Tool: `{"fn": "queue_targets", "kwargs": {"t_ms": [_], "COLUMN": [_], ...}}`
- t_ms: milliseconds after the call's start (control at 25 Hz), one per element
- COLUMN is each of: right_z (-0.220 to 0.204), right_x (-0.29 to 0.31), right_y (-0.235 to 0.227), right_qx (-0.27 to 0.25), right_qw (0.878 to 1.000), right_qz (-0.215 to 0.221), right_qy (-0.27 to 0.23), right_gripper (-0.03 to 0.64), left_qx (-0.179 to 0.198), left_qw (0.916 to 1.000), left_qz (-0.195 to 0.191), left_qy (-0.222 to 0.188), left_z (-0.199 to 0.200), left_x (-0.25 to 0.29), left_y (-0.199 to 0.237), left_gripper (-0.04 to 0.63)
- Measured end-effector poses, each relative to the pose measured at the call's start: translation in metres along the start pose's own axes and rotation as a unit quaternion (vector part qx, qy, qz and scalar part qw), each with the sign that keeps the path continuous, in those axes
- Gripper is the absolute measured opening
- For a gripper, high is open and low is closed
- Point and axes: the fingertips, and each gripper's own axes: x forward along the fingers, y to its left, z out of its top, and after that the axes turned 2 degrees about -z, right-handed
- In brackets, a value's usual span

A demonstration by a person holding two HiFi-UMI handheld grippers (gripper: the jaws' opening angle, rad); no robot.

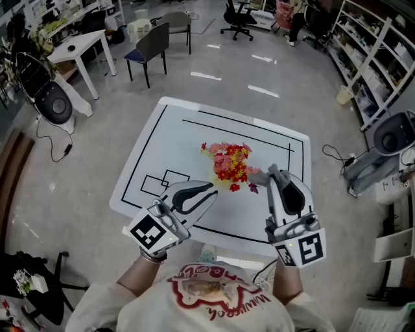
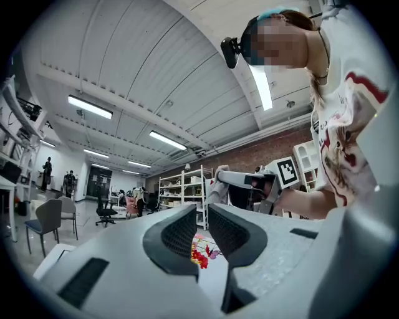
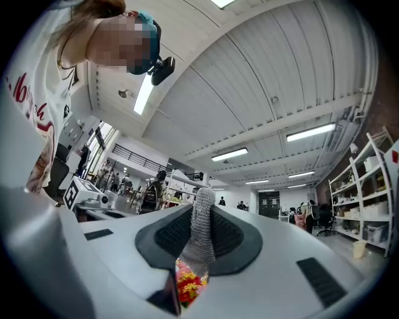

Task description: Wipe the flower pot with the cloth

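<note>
A bunch of red and yellow flowers (image 1: 228, 162) stands near the middle of the white table (image 1: 168, 130); the blooms hide its pot from above. My right gripper (image 1: 273, 172) hovers just right of the flowers, shut on a grey knitted cloth (image 1: 258, 176). In the right gripper view the cloth (image 3: 201, 240) stands pinched between the jaws of that gripper (image 3: 202, 215), above the flowers (image 3: 187, 283). My left gripper (image 1: 211, 189) is low and left of the flowers, its jaws almost together around nothing. In the left gripper view its jaws (image 2: 201, 212) frame the flowers (image 2: 199, 254), and the cloth (image 2: 218, 187) hangs ahead.
Black lines mark out boxes on the table. Behind it stand a dark chair (image 1: 152, 45), a white desk (image 1: 81, 45) and an office chair (image 1: 237, 16). Shelving (image 1: 369, 39) runs along the right. Machine bases sit on the floor at left (image 1: 52, 100) and right (image 1: 394, 135).
</note>
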Motion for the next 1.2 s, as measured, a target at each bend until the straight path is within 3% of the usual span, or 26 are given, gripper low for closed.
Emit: {"fn": "queue_targets", "kwargs": {"t_ms": [520, 1200], "right_z": [-0.06, -0.148], "right_x": [0.077, 0.151], "right_y": [-0.077, -0.094], "right_qx": [-0.002, 0.03], "right_qw": [0.998, 0.988], "right_qz": [0.053, 0.125], "right_qy": [0.03, 0.08], "right_gripper": [0.063, 0.061], "left_qx": [-0.007, -0.023], "left_qw": [0.9981, 0.9955], "left_qz": [0.056, 0.08], "left_qy": [0.025, 0.047], "left_z": [-0.019, -0.039], "left_x": [0.035, 0.033], "left_y": [0.039, 0.063], "left_gripper": [0.063, 0.063]}}
